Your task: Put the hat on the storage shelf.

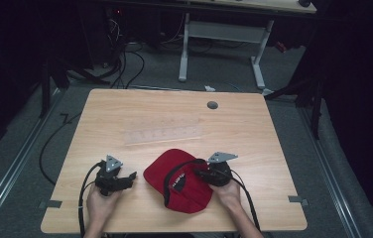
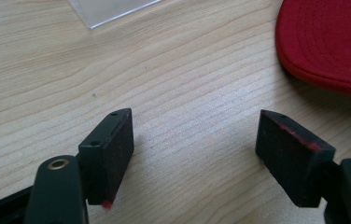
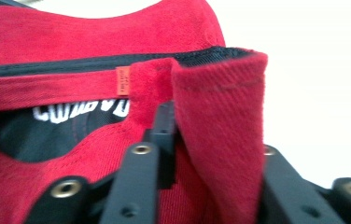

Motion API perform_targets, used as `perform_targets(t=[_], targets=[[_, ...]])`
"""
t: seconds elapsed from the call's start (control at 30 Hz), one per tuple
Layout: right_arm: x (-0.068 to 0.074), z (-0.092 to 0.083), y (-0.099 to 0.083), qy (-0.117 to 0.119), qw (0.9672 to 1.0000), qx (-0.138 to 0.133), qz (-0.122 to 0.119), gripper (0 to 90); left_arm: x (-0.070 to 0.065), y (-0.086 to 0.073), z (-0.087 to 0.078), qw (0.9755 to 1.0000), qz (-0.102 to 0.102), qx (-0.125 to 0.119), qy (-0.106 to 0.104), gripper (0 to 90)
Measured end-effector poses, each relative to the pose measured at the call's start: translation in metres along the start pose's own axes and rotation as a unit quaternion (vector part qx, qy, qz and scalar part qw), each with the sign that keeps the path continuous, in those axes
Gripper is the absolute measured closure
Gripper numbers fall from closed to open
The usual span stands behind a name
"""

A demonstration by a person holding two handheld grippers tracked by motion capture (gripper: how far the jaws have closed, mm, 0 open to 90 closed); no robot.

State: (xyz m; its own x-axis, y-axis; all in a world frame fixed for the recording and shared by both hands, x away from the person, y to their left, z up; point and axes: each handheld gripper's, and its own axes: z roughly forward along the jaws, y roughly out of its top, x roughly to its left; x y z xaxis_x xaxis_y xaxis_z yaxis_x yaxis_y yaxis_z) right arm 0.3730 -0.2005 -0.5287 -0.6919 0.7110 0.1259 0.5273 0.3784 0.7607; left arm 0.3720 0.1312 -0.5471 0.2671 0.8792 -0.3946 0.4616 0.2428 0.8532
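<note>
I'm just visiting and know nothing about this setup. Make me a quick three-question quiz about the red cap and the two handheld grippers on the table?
1. True or false: the left gripper is clamped on the red cap.
2. Which gripper has the cap's fabric between its jaws? A) left B) right C) both
3. Fill in: besides the cap, a flat clear ______ sheet lies on the wooden table, farther from the person.

Key
1. False. Its jaws stand wide apart over bare wood, with the cap's brim off to one side.
2. B. The right gripper pinches a fold of the cap's edge.
3. plastic
</note>
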Motion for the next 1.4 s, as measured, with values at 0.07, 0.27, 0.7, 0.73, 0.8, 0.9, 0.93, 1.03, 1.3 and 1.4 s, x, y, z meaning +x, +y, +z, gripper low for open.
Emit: perform_targets(t=[0.07, 0.27, 0.7, 0.73, 0.8, 0.9, 0.93, 1.03, 1.3, 1.4], targets=[[0.001, -0.003, 0.000, 0.004, 1.0000, -0.002, -0.004, 82.7, 0.000, 0.000, 0.000, 1.0000, 0.000, 0.000, 0.000, 28.0], [0.003, -0.012, 0.001, 0.013, 0.9998, -0.014, -0.008, 85.1, 0.000, 0.000, 0.000, 1.0000, 0.000, 0.001, -0.001, 27.5], [0.013, -0.037, 0.013, 0.020, 0.9989, -0.041, -0.006, 85.9, -0.001, 0.000, 0.000, 1.0000, 0.002, 0.003, 0.000, 26.6], [0.013, -0.042, 0.015, 0.022, 0.9987, -0.046, 0.000, 86.0, 0.000, 0.000, 0.000, 1.0000, 0.003, 0.004, -0.001, 26.5], [0.012, -0.045, 0.016, 0.023, 0.9986, -0.048, 0.004, 86.0, 0.000, 0.000, 0.000, 1.0000, 0.003, 0.004, -0.002, 26.5], [0.012, -0.051, 0.020, 0.019, 0.9984, -0.054, 0.005, 86.0, -0.001, 0.000, 0.000, 1.0000, 0.004, 0.004, -0.003, 26.3], [0.012, -0.053, 0.021, 0.019, 0.9983, -0.056, 0.005, 86.0, -0.001, 0.000, 0.000, 1.0000, 0.003, 0.004, -0.004, 26.3], [0.013, -0.060, 0.025, 0.019, 0.9979, -0.062, 0.004, 86.0, -0.004, -0.002, -0.001, 0.9999, 0.008, 0.008, -0.011, 26.2], [0.015, -0.072, 0.037, 0.015, 0.9969, -0.078, 0.004, 86.0, -0.017, -0.002, -0.005, 0.9992, 0.019, 0.010, -0.035, 26.5], [0.016, -0.075, 0.042, 0.016, 0.9966, -0.081, 0.003, 86.0, -0.022, -0.003, -0.005, 0.9988, 0.021, 0.011, -0.043, 26.7]])
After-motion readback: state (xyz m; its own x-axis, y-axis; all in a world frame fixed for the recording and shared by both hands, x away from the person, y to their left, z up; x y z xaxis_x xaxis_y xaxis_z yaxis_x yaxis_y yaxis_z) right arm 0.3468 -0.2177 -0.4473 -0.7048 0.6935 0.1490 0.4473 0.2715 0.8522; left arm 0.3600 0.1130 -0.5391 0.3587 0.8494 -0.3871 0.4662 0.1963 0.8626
